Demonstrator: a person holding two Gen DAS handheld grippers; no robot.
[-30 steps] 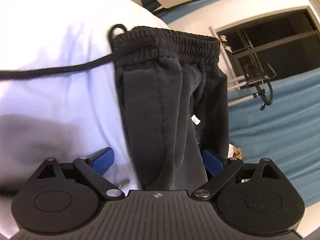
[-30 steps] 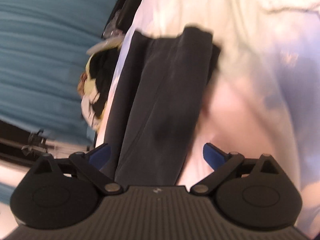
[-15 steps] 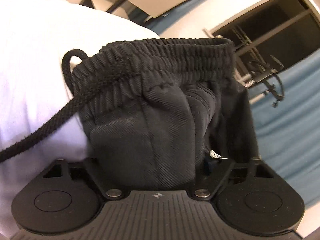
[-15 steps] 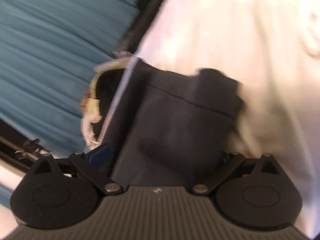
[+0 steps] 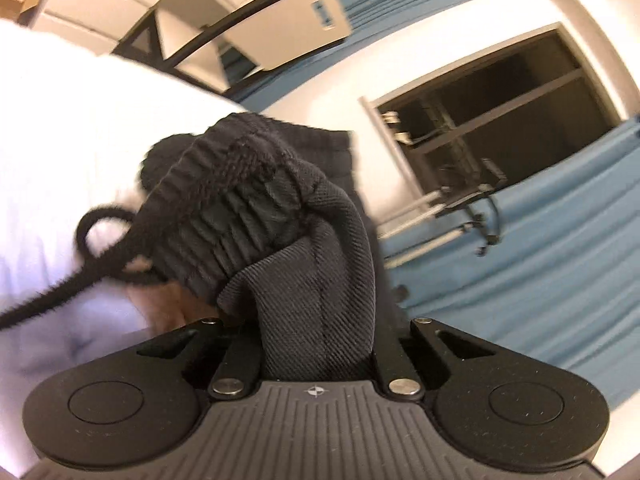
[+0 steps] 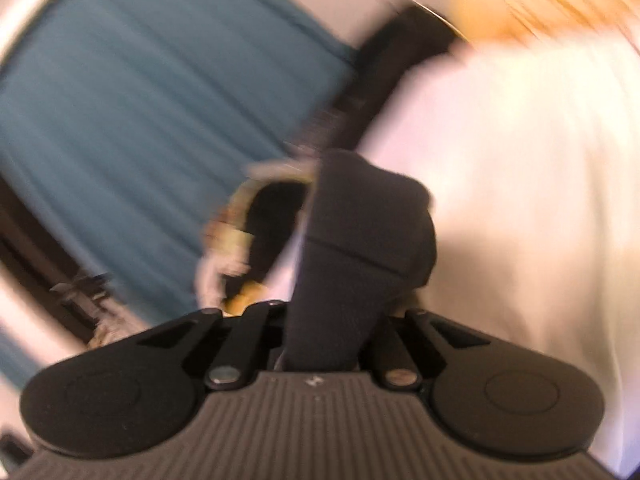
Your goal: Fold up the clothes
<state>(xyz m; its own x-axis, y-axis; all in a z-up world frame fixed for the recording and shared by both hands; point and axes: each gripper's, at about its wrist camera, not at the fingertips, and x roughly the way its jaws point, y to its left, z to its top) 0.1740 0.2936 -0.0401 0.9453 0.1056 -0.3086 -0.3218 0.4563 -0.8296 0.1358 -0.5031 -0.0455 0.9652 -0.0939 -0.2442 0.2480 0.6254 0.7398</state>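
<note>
The left gripper (image 5: pixel 316 344) is closing on the shorts (image 5: pixel 288 240) near the waistband; the right gripper (image 6: pixel 324 340) pinches the hem end. Held at both ends over the white sheet (image 5: pixel 60 140), the shorts can likely be folded end to end.

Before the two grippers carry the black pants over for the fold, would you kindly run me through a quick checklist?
1. Left gripper shut on the black pants near the waistband: ok.
2. Right gripper shut on the hem end: ok.
3. Drawstring tucked away: not ok, it trails loose over the white sheet.
4. Fabric flat between the grips: cannot tell.
5. Right wrist view sharp: not ok, blurred.
</note>
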